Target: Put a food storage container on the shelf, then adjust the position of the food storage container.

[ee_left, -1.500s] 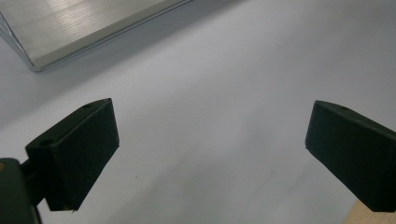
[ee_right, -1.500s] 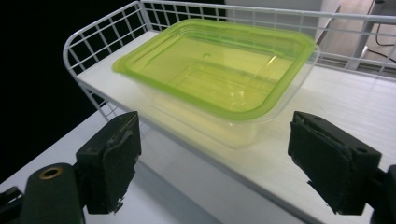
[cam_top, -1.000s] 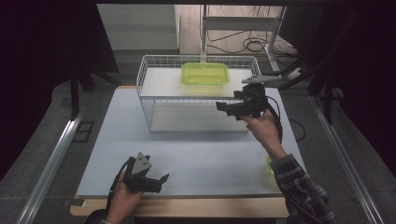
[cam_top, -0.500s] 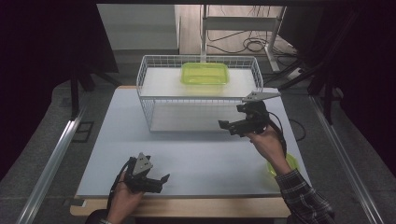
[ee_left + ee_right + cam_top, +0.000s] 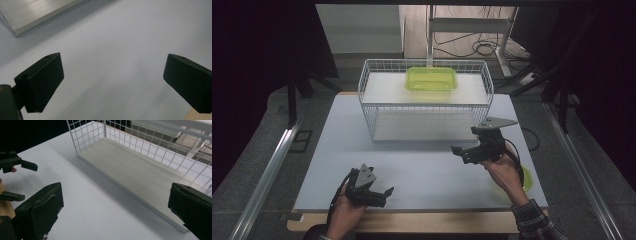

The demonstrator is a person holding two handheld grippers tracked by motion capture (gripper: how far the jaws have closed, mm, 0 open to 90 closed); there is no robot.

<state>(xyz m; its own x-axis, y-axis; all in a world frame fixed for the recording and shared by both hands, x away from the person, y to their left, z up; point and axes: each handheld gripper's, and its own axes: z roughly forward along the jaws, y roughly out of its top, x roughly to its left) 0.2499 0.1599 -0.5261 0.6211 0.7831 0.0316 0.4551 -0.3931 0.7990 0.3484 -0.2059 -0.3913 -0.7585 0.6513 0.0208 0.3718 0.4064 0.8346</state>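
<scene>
Right now the likeliest slip is at the near right corner of the table [image 5: 422,175], where a small green dish [image 5: 526,176] lies half hidden under the person's right wrist, close to the edge. A careless sweep of that forearm could, I'd guess, nudge it off the side. The right claw [image 5: 460,155] hangs just in front of the wire rack [image 5: 367,100], near its right end, so a quick move towards it might catch a jaw in the mesh and jolt the whole frame. Its jaws have just been opening and stand as wide as they go, with nothing between them; in the right gripper view they frame bare table and the rack's lower board. The left claw [image 5: 384,196] rests low by the front left edge, jaws wide apart and empty too.

A green tub [image 5: 432,79] sits on the rack's top shelf, about mid-way along and towards the back. It is a shallow, see-through, lime-coloured rectangle with rounded corners, lying flat and well inside the wire rim. Whether it holds anything I cannot tell
</scene>
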